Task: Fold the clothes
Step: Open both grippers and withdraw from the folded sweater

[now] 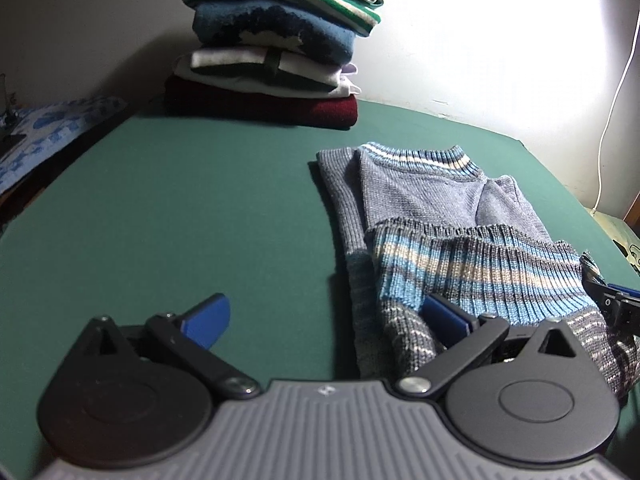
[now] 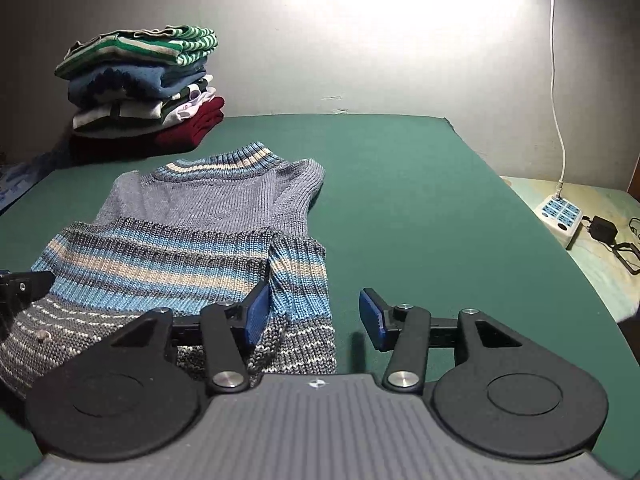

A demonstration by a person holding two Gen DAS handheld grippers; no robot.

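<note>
At the far left we see a patterned blue and white cloth (image 1: 56, 128) lying soft and rumpled beyond the edge of the desk (image 1: 180, 208), whose top is a smooth, matt green sheet with a rounded outline. Next comes a stack of folded clothes (image 1: 272, 48) against the wall: a fuzzy dark red knit at the bottom, white pieces above it, a thick blue one, and a green and white striped top with a ribbed edge. Our left claw (image 1: 326, 322) has its jaws wide apart, flat blue pads on black arms, the right pad touching the sweater's near edge, the left pad over bare desk. The sweater (image 2: 200, 216) lies flat on the desk, near the middle, a chunky grey-blue knit with a ribbed striped collar and a ribbed band of blue, cream and grey folded up over its body. Our right claw (image 2: 314, 316) is parted too, gripping nothing, its left pad against the sweater's folded edge. At the far right sits a boxy white power strip (image 2: 560, 216) with a thin white cable (image 2: 558, 120).
</note>
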